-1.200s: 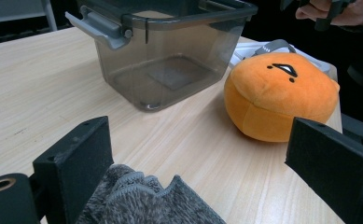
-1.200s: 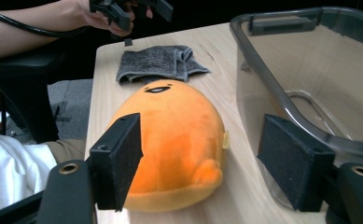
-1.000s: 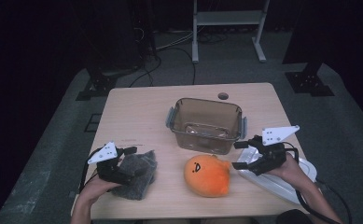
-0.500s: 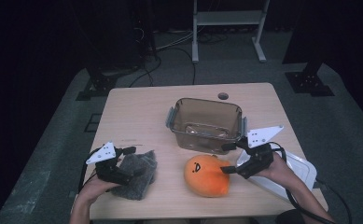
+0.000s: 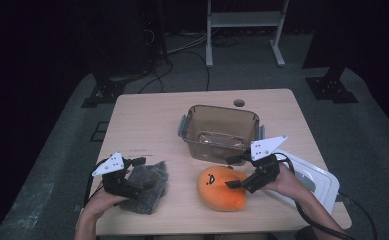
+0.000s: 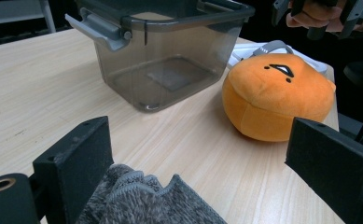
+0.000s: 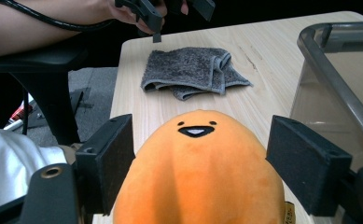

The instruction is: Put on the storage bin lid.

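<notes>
An orange plush (image 5: 221, 187) with a small face lies at the table's front, just before a clear brown tub (image 5: 217, 132). My right gripper (image 5: 230, 173) stands open, one jaw on each side of the plush (image 7: 198, 172); in the right gripper view (image 7: 202, 154) a gap shows at the right jaw. A folded grey towel (image 5: 144, 185) lies at the front left. My left gripper (image 5: 137, 175) is open over its near edge, and the towel (image 6: 146, 200) lies low between the wide jaws (image 6: 202, 140). The plush (image 6: 277, 100) and tub (image 6: 165, 51) lie beyond it.
A white lid (image 5: 312, 182) lies flat at the right front, under the person's right hand. The tub (image 7: 338, 79) is empty and stands close behind the plush. Bare tabletop (image 5: 147, 130) stretches to the back left. A small hole (image 5: 239, 103) marks the far edge.
My right gripper has moved left from over the white lid until its open jaws straddle the plush. The left gripper has stayed at the towel.
</notes>
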### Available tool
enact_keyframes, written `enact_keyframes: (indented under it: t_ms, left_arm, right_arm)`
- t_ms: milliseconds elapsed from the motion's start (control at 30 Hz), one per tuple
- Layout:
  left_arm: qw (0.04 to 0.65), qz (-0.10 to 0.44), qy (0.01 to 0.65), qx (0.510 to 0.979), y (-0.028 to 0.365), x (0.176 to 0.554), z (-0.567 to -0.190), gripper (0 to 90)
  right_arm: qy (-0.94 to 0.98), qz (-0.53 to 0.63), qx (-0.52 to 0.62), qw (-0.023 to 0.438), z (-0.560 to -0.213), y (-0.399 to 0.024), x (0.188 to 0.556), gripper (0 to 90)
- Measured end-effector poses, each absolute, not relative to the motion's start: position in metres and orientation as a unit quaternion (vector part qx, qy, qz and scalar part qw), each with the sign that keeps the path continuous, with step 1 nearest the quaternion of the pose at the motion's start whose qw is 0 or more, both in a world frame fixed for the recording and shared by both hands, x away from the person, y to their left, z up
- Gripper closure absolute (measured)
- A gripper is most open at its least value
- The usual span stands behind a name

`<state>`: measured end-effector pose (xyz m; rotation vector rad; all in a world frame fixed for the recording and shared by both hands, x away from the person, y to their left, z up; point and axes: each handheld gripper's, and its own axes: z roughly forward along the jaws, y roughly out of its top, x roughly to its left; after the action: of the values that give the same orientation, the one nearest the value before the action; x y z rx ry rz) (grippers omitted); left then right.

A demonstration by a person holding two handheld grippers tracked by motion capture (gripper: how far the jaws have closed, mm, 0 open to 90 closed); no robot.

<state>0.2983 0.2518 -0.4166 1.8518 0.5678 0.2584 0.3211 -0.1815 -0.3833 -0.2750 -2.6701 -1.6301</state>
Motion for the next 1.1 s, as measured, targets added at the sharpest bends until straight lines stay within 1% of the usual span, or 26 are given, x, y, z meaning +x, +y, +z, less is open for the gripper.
enact_keyframes:
  t_ms: [367,1100]
  left_arm:
    - [0.563,0.108,0.241,0.783,0.253,0.298,-0.416,6.1]
    - [0.563,0.106,0.24,0.784,0.253,0.298,-0.417,6.1]
  right_arm:
    - [-0.851,-0.515,-0.1,0.004,-0.393,-0.174,0.33,22.2]
    - [-0.861,-0.497,-0.102,0.013,-0.416,-0.159,0.329,21.9]
